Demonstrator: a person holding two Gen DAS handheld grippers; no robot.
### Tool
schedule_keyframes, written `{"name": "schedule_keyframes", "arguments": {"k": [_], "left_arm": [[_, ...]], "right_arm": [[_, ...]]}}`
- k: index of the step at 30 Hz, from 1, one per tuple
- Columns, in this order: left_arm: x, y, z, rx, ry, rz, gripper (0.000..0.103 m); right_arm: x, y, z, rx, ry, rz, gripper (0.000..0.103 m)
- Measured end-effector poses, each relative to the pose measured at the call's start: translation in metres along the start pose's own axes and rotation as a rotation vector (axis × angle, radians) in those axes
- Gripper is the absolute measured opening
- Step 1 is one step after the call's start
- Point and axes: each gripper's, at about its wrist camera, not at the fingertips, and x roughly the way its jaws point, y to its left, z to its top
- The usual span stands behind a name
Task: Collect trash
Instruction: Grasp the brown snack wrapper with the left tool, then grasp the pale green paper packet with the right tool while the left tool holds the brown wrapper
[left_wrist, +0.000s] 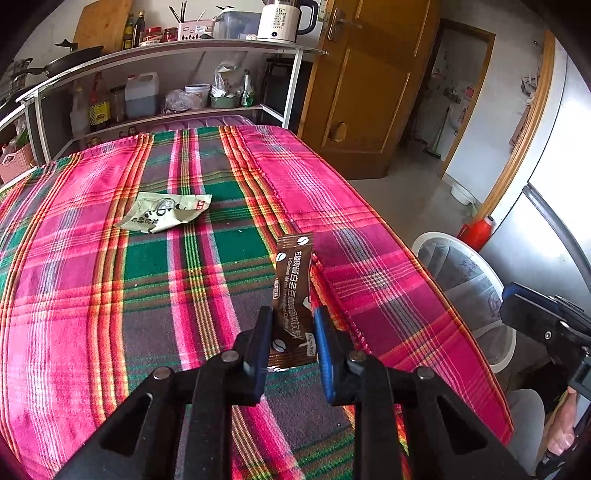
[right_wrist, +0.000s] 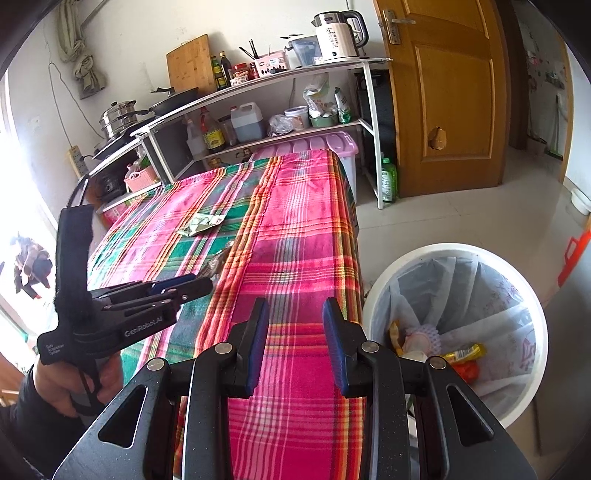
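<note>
A brown coffee sachet (left_wrist: 291, 295) lies lengthwise between the pads of my left gripper (left_wrist: 293, 332), which is shut on its lower half near the right edge of the plaid-covered table (left_wrist: 92, 295). From the right wrist view the left gripper (right_wrist: 195, 282) reaches over the cloth with the sachet (right_wrist: 218, 264) sticking out past its tips. A crumpled pale green wrapper (left_wrist: 166, 212) (right_wrist: 201, 223) lies further back on the table. My right gripper (right_wrist: 295, 332) hovers open over the table's near corner with nothing between its fingers; in the left wrist view it (left_wrist: 511, 302) shows at the far right.
A white bin (right_wrist: 376, 291) (left_wrist: 436, 238) lined with a clear bag stands on the floor right of the table, with several wrappers inside. Behind the table is a white shelf unit (right_wrist: 258, 85) with bottles, pans and a kettle. A wooden door (right_wrist: 450, 92) stands at the back right.
</note>
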Motion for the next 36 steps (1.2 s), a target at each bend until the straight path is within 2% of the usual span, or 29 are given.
{"name": "schedule_keyframes", "arguments": {"k": [9, 13, 15, 26, 36], "left_arm": [[-0.045, 0.039, -0.014, -0.08, -0.088, 0.014, 0.024], [-0.061, 0.063, -0.019, -0.119, -0.116, 0.035, 0.024], [-0.067, 0.075, -0.023, -0.139, -0.129, 0.046, 0.024], [-0.088, 0.125, -0.032, -0.222, -0.178, 0.073, 0.024], [-0.087, 0.15, -0.033, -0.253, -0.192, 0.058, 0.024]], "right_arm": [[0.014, 0.032, 0.01, -0.081, 0.02, 0.035, 0.032], [0.032, 0.057, 0.019, -0.148, 0.038, 0.064, 0.041], [0.041, 0.071, 0.023, -0.189, 0.039, 0.08, 0.042], [0.114, 0.141, 0.053, -0.449, 0.068, 0.087, 0.043], [0.181, 0.162, 0.072, -0.556, 0.119, 0.087, 0.043]]}}
